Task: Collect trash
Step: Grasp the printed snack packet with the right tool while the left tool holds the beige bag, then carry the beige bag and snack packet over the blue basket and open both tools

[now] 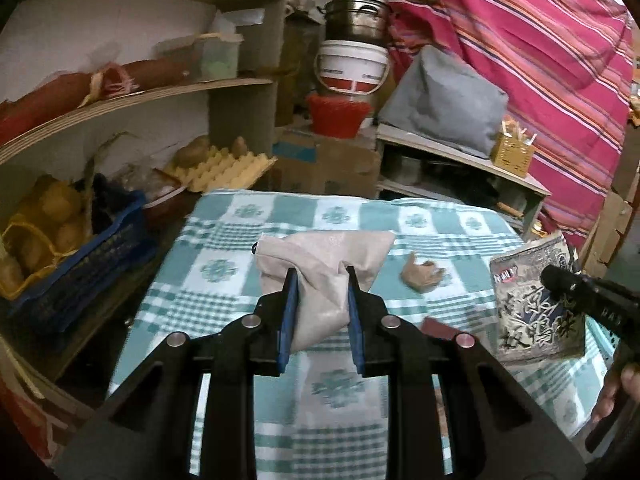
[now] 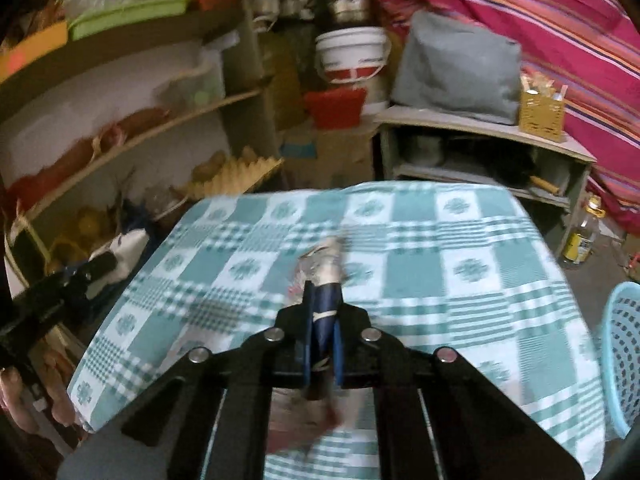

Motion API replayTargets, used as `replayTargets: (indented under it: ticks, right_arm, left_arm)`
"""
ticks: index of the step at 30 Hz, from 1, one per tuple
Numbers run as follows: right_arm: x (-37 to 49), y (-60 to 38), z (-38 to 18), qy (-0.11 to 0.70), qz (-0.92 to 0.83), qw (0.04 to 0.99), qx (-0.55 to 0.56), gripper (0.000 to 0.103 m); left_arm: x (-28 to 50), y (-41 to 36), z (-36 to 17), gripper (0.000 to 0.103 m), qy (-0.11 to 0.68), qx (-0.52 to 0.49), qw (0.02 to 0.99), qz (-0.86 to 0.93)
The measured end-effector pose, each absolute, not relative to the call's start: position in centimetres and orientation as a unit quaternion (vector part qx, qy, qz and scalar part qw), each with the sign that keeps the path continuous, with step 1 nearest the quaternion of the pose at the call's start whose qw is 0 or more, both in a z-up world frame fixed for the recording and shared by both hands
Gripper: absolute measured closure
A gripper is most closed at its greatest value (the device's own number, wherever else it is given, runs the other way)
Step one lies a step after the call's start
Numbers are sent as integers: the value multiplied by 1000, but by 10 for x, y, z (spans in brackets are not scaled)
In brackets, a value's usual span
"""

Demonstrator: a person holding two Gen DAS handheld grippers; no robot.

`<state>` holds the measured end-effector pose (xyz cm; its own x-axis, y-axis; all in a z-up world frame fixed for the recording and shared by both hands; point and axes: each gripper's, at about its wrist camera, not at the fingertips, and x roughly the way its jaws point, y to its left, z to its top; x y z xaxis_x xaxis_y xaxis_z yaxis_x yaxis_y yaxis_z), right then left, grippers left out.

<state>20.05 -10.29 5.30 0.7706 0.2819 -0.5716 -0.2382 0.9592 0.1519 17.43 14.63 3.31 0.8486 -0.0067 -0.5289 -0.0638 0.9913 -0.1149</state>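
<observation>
Right tongs (image 2: 322,300) clamping snack wrapper (image 2: 326,264), long axis pointing away

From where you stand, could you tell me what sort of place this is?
Probably a cramped home kitchen store or pantry: an egg tray beside potatoes on the shelving, a metal pot stacked on a plastic bucket, and a checked-cloth table.

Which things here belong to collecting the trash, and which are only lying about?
For the job: beige bag in left tongs; snack wrapper in right tongs; brown scrap; blue basket.
Lying about: egg tray, white bucket, grey cushion.
</observation>
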Motion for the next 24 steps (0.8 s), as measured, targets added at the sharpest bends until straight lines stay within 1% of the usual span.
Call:
replayTargets:
  ticks: [14,24]
  right_arm:
    - [197,-229,59,292,42,953,67,95]
    - [176,-311,66,274,-14,957,90,95]
  left_arm:
    - [204,30,38,81,278,-36,957,-69]
    - [219,-63,38,81,281,-21,950,-136]
